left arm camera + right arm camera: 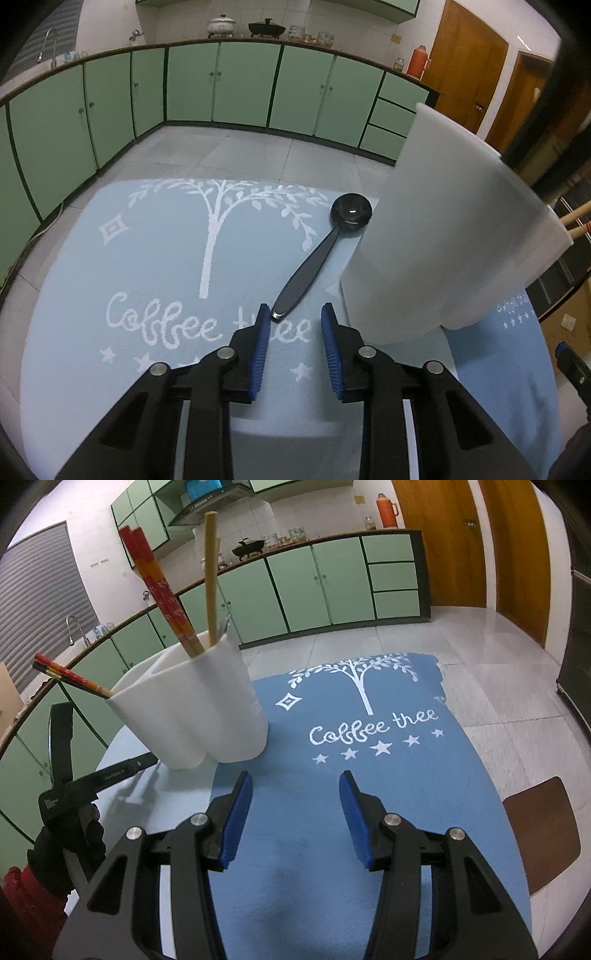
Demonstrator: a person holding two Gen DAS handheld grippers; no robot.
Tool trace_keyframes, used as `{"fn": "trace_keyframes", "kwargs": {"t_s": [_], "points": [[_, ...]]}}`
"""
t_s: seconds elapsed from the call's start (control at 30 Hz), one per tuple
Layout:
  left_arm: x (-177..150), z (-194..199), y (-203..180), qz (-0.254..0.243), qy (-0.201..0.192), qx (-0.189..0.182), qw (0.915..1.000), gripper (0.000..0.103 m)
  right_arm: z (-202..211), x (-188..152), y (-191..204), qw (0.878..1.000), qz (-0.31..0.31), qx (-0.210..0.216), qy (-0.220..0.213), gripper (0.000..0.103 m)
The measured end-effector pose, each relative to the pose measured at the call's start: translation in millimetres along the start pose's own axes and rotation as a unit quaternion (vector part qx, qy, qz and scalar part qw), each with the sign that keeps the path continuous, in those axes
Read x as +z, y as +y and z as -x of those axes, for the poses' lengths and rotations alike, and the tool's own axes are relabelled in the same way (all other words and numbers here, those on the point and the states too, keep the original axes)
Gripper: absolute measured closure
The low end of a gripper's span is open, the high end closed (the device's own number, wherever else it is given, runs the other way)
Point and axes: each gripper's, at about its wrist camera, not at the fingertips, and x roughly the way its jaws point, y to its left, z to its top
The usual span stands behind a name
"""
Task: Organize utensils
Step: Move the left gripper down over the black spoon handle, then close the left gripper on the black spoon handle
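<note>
**Spoon on mat, both tongs spread**

L tongs (291, 325) spread, holding nothing; black spoon (319, 254) lies on blue mat (147, 266) just ahead, handle end near the tips, bowl pointing away. White holder (199, 709) ahead-left of R tongs (295, 794) (also spread, nothing gripped), w/ chopsticks (159, 587) standing in it.

A home kitchen. Green cabinets (236, 85) run beneath a counter carrying a pot (221, 25), a wok (266, 28) and a sink tap (47, 44). The floor (229, 155) is tiled.
</note>
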Motion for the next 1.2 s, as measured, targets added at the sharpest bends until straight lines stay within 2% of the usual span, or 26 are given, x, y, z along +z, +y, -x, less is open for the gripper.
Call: {"fn": "trace_keyframes", "kwargs": {"t_s": [0.33,0.4,0.47,0.77,1.0,1.13,1.2], "points": [[11.7,-9.8,-5.4,-0.006,0.004,0.012,0.9999,0.076,-5.6,-0.5,-7.7,1.000,-0.006,-0.002,0.004,0.055],[11.9,-11.2,-6.9,-0.008,0.004,0.019,0.9998,0.080,-7.5,-0.7,-9.3,1.000,-0.008,-0.003,0.006,0.055],[12.4,-12.7,-6.9,-0.005,0.005,0.024,0.9997,0.090,-9.0,-1.4,-9.7,1.000,-0.012,-0.001,0.009,0.055],[-4.2,2.4,-16.2,-0.008,0.004,0.028,0.9996,0.103,-12.9,-4.9,-9.0,1.000,-0.016,0.002,0.017,0.055],[-30.8,25.5,-15.4,0.012,0.005,0.010,0.9999,0.103,-10.4,-6.3,-7.6,1.000,-0.015,0.004,0.016,0.055],[-26.6,20.7,-17.6,0.016,0.008,0.012,0.9998,0.102,-8.8,-8.8,-6.1,1.000,-0.015,0.005,0.017,0.055],[-17.4,13.0,-16.9,0.022,0.005,0.020,0.9995,0.097,-7.1,-8.9,-6.4,1.000,-0.015,0.005,0.016,0.055]]}}
